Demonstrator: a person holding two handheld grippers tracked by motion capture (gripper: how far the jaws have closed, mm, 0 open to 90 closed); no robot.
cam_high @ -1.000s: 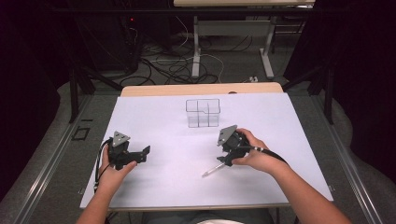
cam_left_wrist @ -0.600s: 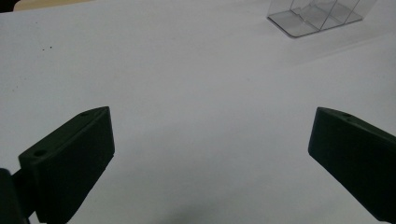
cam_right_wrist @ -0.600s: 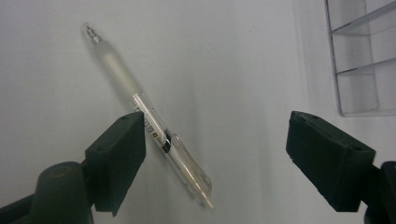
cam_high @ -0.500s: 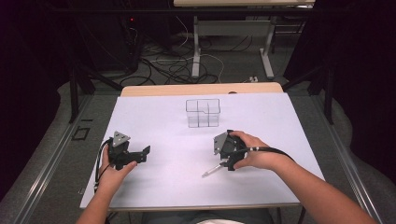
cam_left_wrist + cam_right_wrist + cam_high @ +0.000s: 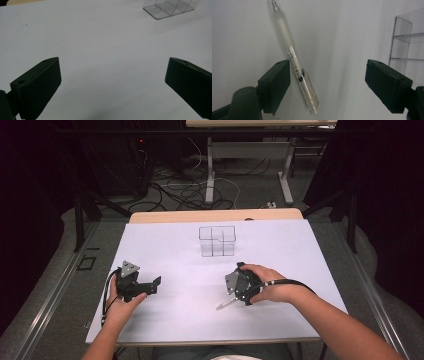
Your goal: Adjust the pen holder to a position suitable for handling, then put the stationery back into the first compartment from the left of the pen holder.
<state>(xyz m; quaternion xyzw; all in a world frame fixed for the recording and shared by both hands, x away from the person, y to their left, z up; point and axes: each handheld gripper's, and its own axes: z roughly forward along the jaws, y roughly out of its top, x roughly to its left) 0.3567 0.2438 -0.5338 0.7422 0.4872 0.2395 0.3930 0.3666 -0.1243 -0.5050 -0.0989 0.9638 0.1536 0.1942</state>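
On the white surface [image 5: 165,245] lies a clear plastic pen [image 5: 295,66], in front of the person and a little to the right. The right tool [image 5: 235,292] is just above it, tilted down, with its jaws wide apart. In the right gripper view the pen lies between the two jaws but close to one of them, almost touching it, and it is not gripped; nothing is held.

The left tool [image 5: 150,285] rests on the left side of the surface, well apart from the pen. Its jaws are also wide apart and there is only bare surface between them.

I judge that the pen is light and stiff. Its smooth round barrel can roll on the flat surface and may slip between hard jaws. The best place to take hold seems to be the middle of the barrel, near the printed label, with the jaws across the pen and not along it. The frosted grip part near the tip probably gives more friction, but holding there leaves the long end hanging.

A clear box [image 5: 217,240] with compartments stands near the far middle of the surface, apart from both tools. Its compartments look empty, as far as the transparent walls let me see.
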